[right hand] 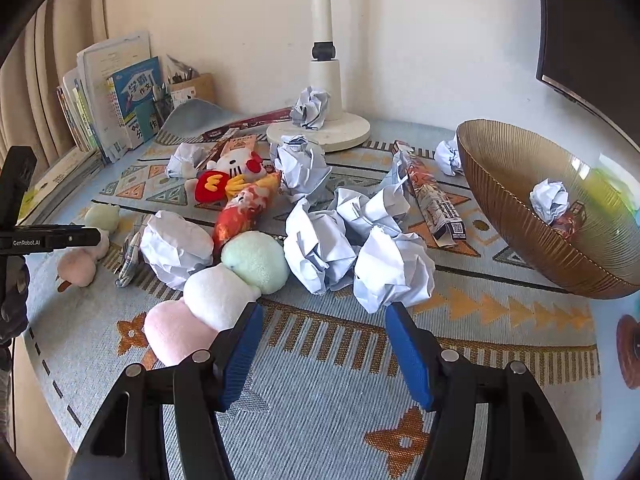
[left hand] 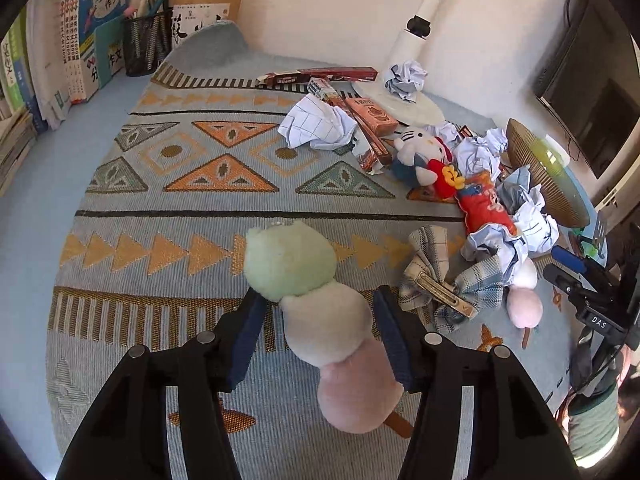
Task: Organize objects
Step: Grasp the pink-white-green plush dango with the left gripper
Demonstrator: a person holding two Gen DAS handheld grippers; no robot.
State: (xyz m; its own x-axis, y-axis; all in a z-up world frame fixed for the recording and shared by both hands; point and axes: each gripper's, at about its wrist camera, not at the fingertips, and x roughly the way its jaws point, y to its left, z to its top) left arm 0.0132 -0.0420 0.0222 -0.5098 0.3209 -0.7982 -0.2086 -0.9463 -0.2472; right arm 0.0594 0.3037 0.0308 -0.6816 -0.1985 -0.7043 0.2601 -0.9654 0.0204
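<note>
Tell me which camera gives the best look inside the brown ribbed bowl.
The right wrist view. The brown ribbed bowl opens toward that camera there, so a crumpled paper ball and a printed wrapper show inside it. The left wrist view catches the bowl at the right edge, nearly edge-on, its contents not visible.

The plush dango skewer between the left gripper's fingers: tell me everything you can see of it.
The plush dango skewer is three soft, fuzzy balls in a row: pale green, white, pink, with a brown stick end past the pink one. It lies flat on the woven mat, green ball pointing away from the left gripper, whose blue-padded fingers flank the white ball. Gaps show on both sides, so it looks unclamped. Nothing else touches it.
</note>
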